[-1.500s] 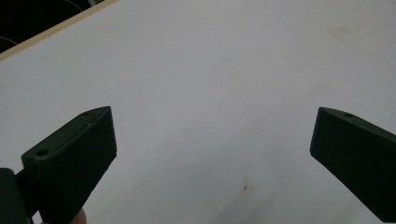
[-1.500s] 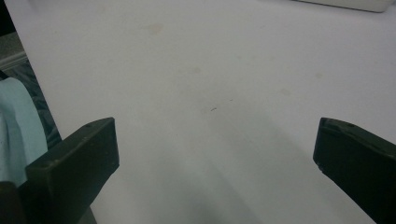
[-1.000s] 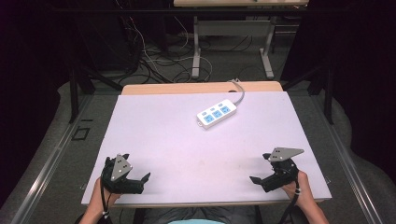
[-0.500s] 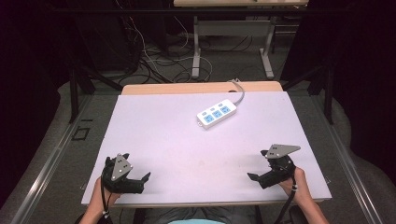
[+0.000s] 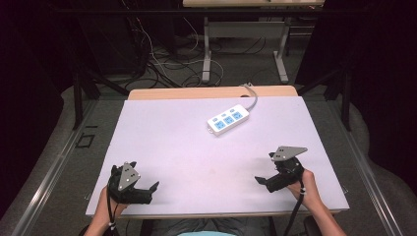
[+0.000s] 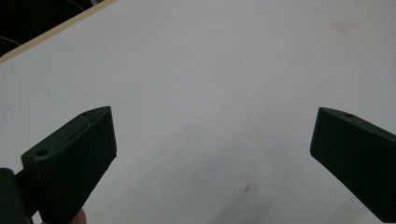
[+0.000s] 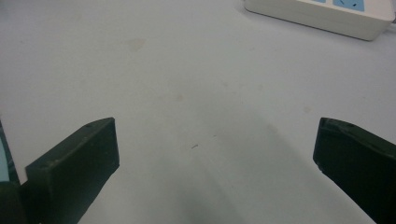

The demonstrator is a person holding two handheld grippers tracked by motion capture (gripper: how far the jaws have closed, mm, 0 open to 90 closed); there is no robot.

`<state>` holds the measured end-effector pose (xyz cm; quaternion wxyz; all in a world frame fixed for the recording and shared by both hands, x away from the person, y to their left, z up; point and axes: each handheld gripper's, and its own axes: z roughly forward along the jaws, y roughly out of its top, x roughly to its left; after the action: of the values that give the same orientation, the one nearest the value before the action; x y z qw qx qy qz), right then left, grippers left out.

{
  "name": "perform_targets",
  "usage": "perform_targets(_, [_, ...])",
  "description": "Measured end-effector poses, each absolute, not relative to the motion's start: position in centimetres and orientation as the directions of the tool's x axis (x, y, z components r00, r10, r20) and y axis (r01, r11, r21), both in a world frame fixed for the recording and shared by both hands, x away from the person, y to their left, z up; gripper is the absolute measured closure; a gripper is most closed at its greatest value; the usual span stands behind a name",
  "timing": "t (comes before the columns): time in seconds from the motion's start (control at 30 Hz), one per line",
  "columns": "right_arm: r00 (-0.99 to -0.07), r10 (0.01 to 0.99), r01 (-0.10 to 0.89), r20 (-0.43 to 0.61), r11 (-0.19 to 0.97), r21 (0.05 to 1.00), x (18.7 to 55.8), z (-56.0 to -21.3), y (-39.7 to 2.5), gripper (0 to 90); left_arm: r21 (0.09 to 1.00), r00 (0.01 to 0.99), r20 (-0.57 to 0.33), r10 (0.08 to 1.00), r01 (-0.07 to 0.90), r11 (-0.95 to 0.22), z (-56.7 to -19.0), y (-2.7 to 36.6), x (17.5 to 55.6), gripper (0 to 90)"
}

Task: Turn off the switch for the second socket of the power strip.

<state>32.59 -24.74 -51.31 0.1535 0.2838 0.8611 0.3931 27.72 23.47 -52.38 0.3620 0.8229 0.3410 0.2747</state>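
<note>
Both the left gripper [image 5: 147,189] and right gripper [image 5: 262,181] rest near the white worktop's [image 5: 177,142] front edge, jaws wide open and empty, apparently poised to reach the white power strip [image 5: 228,119] lying well ahead.

- A white sheet [image 5: 187,147] is being carried by a wooden table [image 5: 196,92], whose tan far edge is being left uncovered.
- Grey floor [image 5: 59,162] is being shown on both sides.
- Tangled cables [image 5: 157,64] are being left lying behind the table.
- A second table's grey legs [image 5: 206,49] are being seen farther back.
- The surroundings are being kept dark.
</note>
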Motion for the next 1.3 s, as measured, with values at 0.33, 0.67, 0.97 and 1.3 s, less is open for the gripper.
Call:
perform_targets(0.33, [-0.796,0.603,0.369,-0.048,0.547,0.751,34.7,-51.2,-23.7,0.0,0.784,0.615,0.204,0.761,0.363,-0.504,-52.4,23.5,27.7,0.3])
perform_targets(0.67, [-0.794,0.606,0.380,-0.045,0.554,0.741,37.2,-51.6,-22.8,0.0,0.785,0.615,0.212,0.760,0.355,-0.507,-52.4,23.6,27.7,0.3])
perform_targets(0.97, [-0.798,0.602,0.384,-0.034,0.550,0.742,38.3,-51.5,-21.8,0.0,0.785,0.613,0.215,0.761,0.355,-0.508,-52.4,23.6,27.7,0.3])
perform_targets(1.3, [-0.801,0.598,0.396,-0.016,0.551,0.735,40.1,-51.7,-21.0,0.4,0.782,0.616,0.214,0.758,0.356,-0.511,-52.4,23.6,27.7,0.4])
